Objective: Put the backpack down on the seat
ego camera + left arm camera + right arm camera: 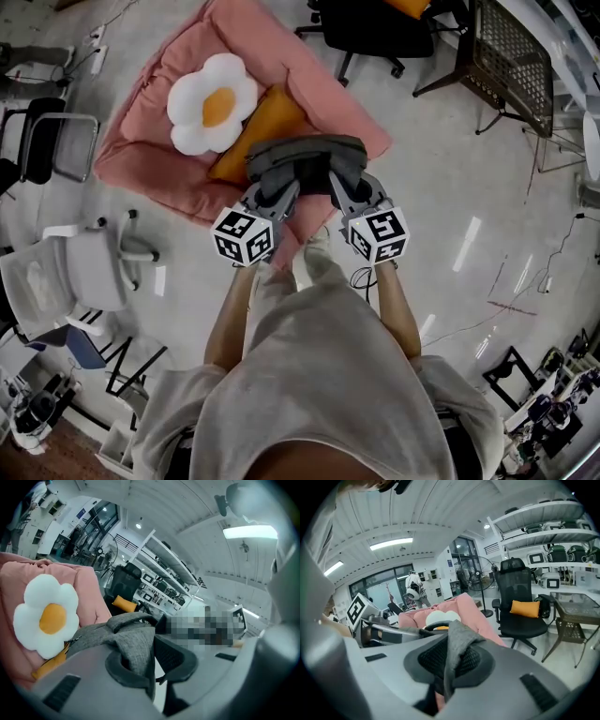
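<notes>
While both grippers clamp its upper edge, the grey backpack (pixel 305 159) sits over the near edge of the pink seat (pixel 314 80), partly covering the lower end of an orange cushion (pixel 267 127); whether its base rests on the seat or hangs just above it cannot be determined. The left gripper (pixel 143 660) has its jaws closed on a fold of the backpack's grey fabric, which rises between the two dark pads. The right gripper (pixel 452 663) is likewise closed on a narrow strip of the same grey fabric, pinched between its mesh-textured pads. In the head view the two grippers stand side by side, close together, with their marker cubes (pixel 243 235) facing the person. A white flower-shaped pillow (pixel 212 101) with a yellow centre lies on the seat, touching the orange cushion and just left of the backpack. The seat lies directly on the pale floor (pixel 450 187). The person's bare forearms (pixel 230 319) reach forward from a light shirt (pixel 319 375), and one shoe (pixel 317 246) shows between the grippers. A white office chair (pixel 80 272) stands to the left of the person, well apart from the seat. A black office chair (pixel 370 33) stands beyond the seat's far corner, and a dark mesh-sided table (pixel 511 61) stands to its right.
</notes>
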Demonstrator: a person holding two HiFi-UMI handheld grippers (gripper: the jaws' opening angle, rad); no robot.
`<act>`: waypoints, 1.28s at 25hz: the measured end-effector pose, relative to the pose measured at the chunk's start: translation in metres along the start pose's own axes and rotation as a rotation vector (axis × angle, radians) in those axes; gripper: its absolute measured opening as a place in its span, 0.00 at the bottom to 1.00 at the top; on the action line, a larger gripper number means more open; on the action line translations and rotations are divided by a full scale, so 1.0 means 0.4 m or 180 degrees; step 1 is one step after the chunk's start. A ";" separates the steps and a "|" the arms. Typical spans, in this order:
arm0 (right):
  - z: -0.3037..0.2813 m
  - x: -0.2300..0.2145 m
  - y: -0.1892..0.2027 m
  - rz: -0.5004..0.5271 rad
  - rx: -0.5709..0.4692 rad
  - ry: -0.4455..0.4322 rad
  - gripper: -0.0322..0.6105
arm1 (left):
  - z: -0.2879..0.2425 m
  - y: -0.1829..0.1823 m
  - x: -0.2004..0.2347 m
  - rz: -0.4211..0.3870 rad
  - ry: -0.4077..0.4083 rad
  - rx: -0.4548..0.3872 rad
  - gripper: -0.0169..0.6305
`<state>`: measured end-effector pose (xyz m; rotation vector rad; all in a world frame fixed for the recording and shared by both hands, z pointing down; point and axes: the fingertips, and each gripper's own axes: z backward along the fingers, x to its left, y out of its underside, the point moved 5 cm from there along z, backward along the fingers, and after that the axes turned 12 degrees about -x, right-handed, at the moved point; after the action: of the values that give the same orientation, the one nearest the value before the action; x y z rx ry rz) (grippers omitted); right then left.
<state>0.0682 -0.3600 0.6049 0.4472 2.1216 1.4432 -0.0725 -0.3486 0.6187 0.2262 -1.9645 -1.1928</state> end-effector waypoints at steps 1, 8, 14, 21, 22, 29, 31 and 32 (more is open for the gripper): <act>-0.006 -0.004 0.009 -0.0007 0.0026 -0.0006 0.10 | -0.003 0.008 0.007 0.0015 -0.0018 0.0017 0.10; -0.056 -0.023 0.066 -0.0066 0.0183 -0.0036 0.11 | -0.017 0.050 0.060 0.0125 -0.0134 0.0131 0.10; -0.094 -0.044 0.088 -0.0081 0.0220 -0.0042 0.11 | -0.047 0.060 0.097 0.0071 -0.0150 0.0164 0.10; -0.133 -0.063 0.097 -0.0043 0.0235 -0.0070 0.13 | -0.070 0.058 0.134 0.0048 -0.0193 0.0185 0.10; -0.139 -0.066 0.098 -0.0040 0.0237 -0.0070 0.13 | -0.074 0.057 0.139 0.0043 -0.0201 0.0186 0.10; -0.176 -0.093 0.111 -0.0027 0.0268 -0.0034 0.15 | -0.107 0.050 0.168 -0.0014 -0.0218 0.0221 0.10; -0.185 -0.098 0.116 -0.0029 0.0284 -0.0031 0.16 | -0.113 0.049 0.176 0.0009 -0.0210 0.0210 0.10; -0.189 -0.101 0.120 -0.0024 0.0297 -0.0034 0.16 | -0.115 0.049 0.180 0.0019 -0.0211 0.0207 0.10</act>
<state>0.0547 -0.4207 0.6807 0.4804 2.1865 1.3387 -0.0821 -0.4062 0.6842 0.2164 -2.0622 -1.1467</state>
